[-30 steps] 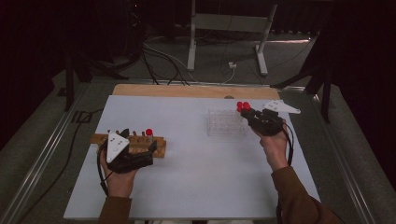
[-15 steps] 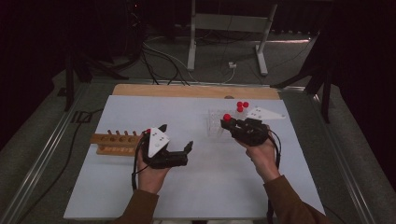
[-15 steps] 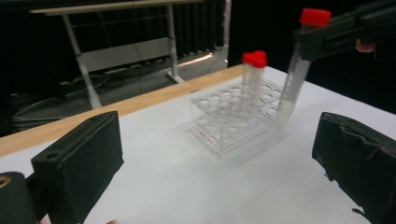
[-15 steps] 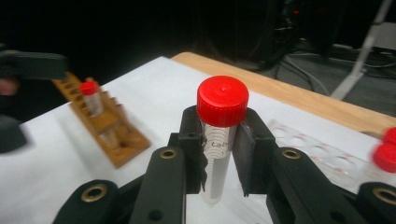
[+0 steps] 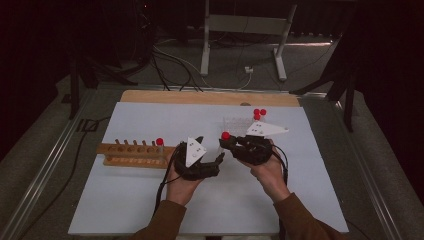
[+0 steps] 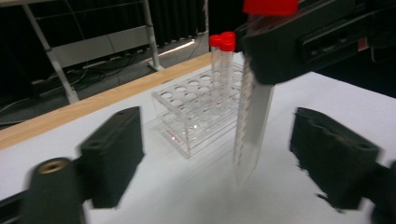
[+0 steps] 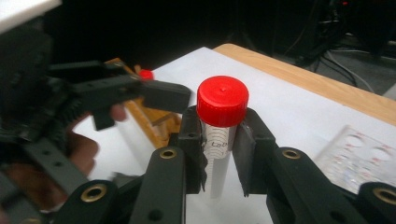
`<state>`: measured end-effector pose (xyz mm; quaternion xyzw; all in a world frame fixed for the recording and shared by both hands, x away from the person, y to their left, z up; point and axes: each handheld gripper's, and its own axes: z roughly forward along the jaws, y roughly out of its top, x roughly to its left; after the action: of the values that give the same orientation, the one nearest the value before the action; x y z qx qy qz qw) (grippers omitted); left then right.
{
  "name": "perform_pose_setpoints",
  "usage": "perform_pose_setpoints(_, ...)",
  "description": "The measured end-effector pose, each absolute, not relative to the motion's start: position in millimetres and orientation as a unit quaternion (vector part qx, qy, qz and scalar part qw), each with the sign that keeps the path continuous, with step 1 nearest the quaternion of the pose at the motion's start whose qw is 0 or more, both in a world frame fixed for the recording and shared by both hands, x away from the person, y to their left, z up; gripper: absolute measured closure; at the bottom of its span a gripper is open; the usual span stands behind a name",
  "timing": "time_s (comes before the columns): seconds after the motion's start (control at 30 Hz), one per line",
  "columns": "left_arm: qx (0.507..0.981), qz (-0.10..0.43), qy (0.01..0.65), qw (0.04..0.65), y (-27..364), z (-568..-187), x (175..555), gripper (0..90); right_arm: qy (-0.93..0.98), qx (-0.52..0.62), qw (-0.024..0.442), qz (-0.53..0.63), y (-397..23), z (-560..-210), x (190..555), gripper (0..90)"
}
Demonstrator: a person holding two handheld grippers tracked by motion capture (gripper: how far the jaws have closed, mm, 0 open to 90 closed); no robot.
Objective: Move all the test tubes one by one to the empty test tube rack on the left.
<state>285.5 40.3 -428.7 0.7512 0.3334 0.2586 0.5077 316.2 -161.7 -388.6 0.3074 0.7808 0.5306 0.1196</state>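
The right hand-held gripper is closed on a red-capped tube, which is clamped just under its cap and held upright above the white table. The left hand-held gripper is open, with one jaw standing on each side of the same tube, below the right gripper's hold and not yet touching it. A handover from right to left seems to be the step in hand.

To do it well, the tube should be kept upright and motionless by the right gripper while the left jaws are closed on the clear body, well under the cap. The right jaws should be released only after the left grip is judged firm, otherwise the smooth plastic could slip or tilt. The tube should be centred between the left jaws, since an off-centre closing could push it sideways.

Farther out, a clear plastic rack with two more red-capped tubes stands behind, and a wooden rack with one capped tube lies to the left side.

It cannot be told whether the held tube contains anything; its printed marks are blurred. The lower end of the tube is hidden behind the jaws in the right gripper view, and in the high view the gap between the two grippers is too small to be judged.
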Motion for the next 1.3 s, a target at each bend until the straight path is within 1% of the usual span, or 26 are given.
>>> perform_pose_setpoints(0.13, 0.753, 0.257, 0.32, 0.515, 38.9, -429.4, 284.4, 39.6, 0.786, 0.299, 0.114, 0.529, -155.7, -389.4, 313.8, 74.2)
perform_pose_setpoints(0.17, 0.753, 0.258, 0.316, 0.516, 38.9, -429.2, 283.8, 47.3, 0.787, 0.296, 0.11, 0.53, -154.1, -390.1, 313.1, 74.2)
perform_pose_setpoints(0.2, 0.753, 0.255, 0.313, 0.519, 38.9, -429.0, 283.3, 47.3, 0.787, 0.296, 0.11, 0.53, -154.1, -390.1, 313.1, 74.2)
perform_pose_setpoints(0.23, 0.754, 0.254, 0.311, 0.52, 39.0, -428.8, 282.9, 54.8, 0.789, 0.295, 0.108, 0.529, -152.9, -390.8, 312.3, 74.2)
perform_pose_setpoints(0.27, 0.755, 0.256, 0.309, 0.519, 38.9, -428.9, 282.5, 54.8, 0.789, 0.295, 0.108, 0.529, -152.9, -390.8, 312.3, 74.2)
perform_pose_setpoints(0.3, 0.756, 0.253, 0.306, 0.521, 39.1, -429.0, 282.5, 57.8, 0.789, 0.294, 0.108, 0.529, -152.7, -391.0, 312.3, 74.2)
perform_pose_setpoints(0.33, 0.756, 0.251, 0.305, 0.521, 39.2, -429.1, 282.3, 63.8, 0.788, 0.294, 0.103, 0.531, -152.8, -390.8, 312.1, 74.3)
perform_pose_setpoints(0.37, 0.759, 0.251, 0.303, 0.519, 39.4, -429.2, 282.2, 66.9, 0.788, 0.293, 0.104, 0.531, -152.9, -390.5, 312.1, 74.3)
perform_pose_setpoints(0.4, 0.76, 0.249, 0.301, 0.52, 39.4, -429.4, 282.2, 66.9, 0.788, 0.293, 0.104, 0.531, -152.9, -390.5, 312.1, 74.3)
perform_pose_setpoints(0.5, 0.762, 0.244, 0.296, 0.522, 39.4, -429.8, 282.3, 74.7, 0.788, 0.294, 0.103, 0.532, -153.3, -390.0, 311.8, 74.0)
perform_pose_setpoints(0.57, 0.761, 0.242, 0.298, 0.523, 39.6, -430.1, 283.2, 75.0, 0.788, 0.292, 0.103, 0.532, -154.4, -390.2, 312.1, 72.5)
perform_pose_setpoints(0.6, 0.761, 0.241, 0.3, 0.523, 39.9, -430.5, 283.9, 75.2, 0.785, 0.293, 0.101, 0.537, -156.9, -390.6, 313.2, 66.9)
perform_pose_setpoints(0.63, 0.761, 0.239, 0.302, 0.522, 40.3, -430.9, 284.4, 75.2, 0.785, 0.293, 0.101, 0.537, -156.9, -390.6, 313.2, 66.9)
perform_pose_setpoints(0.67, 0.761, 0.24, 0.303, 0.521, 40.8, -431.3, 285.1, 75.2, 0.782, 0.292, 0.099, 0.541, -160.0, -390.5, 313.8, 58.2)
perform_pose_setpoints(0.7, 0.761, 0.239, 0.305, 0.52, 41.2, -431.8, 285.5, 75.2, 0.782, 0.292, 0.099, 0.541, -160.0, -390.5, 313.8, 58.2)
perform_pose_setpoints(0.73, 0.761, 0.24, 0.307, 0.519, 41.9, -432.1, 286.1, 75.2, 0.78, 0.293, 0.097, 0.544, -161.7, -390.4, 314.1, 53.3)
perform_pose_setpoints(0.77, 0.761, 0.239, 0.308, 0.519, 42.4, -432.6, 286.8, 75.3, 0.778, 0.294, 0.093, 0.548, -165.7, -390.3, 314.8, 44.9)
perform_pose_setpoints(0.8, 0.762, 0.24, 0.31, 0.516, 43.2, -432.8, 287.2, 75.3, 0.778, 0.294, 0.093, 0.548, -165.7, -390.3, 314.8, 44.9)
perform_pose_setpoints(0.83, 0.761, 0.24, 0.312, 0.515, 44.0, -433.0, 287.6, 75.3, 0.776, 0.295, 0.096, 0.55, -167.7, -390.4, 315.0, 40.5)
perform_pose_setpoints(0.87, 0.76, 0.238, 0.314, 0.517, 44.9, -433.2, 287.8, 75.3, 0.774, 0.299, 0.103, 0.549, -171.8, -390.6, 314.5, 32.5)
perform_pose_setpoints(0.9, 0.758, 0.238, 0.316, 0.518, 46.0, -433.2, 288.0, 75.3, 0.774, 0.299, 0.103, 0.549, -171.8, -390.6, 314.5, 32.5)
perform_pose_setpoints(1.0, 0.753, 0.236, 0.32, 0.524, 49.7, -432.4, 287.9, 75.3, 0.77, 0.304, 0.118, 0.548, -178.8, -392.2, 314.1, 22.4)
perform_pose_setpoints(1.03, 0.753, 0.237, 0.32, 0.524, 51.0, -431.8, 287.5, 75.3, 0.771, 0.309, 0.138, 0.54, -183.5, -394.4, 313.9, 14.2)
perform_pose_setpoints(1.1, 0.752, 0.238, 0.322, 0.524, 53.4, -430.5, 286.8, 75.3, 0.768, 0.314, 0.147, 0.538, -186.2, -395.8, 313.9, 13.8)
perform_pose_setpoints(1.23, 0.747, 0.239, 0.328, 0.527, 59.5, -428.3, 286.7, 75.3, 0.767, 0.333, 0.167, 0.523, -199.3, -404.0, 315.3, 2.7)
perform_pose_setpoints(1.3, 0.743, 0.24, 0.332, 0.528, 62.7, -427.4, 286.7, 75.3, 0.765, 0.335, 0.17, 0.523, -202.1, -405.3, 315.5, 2.3)
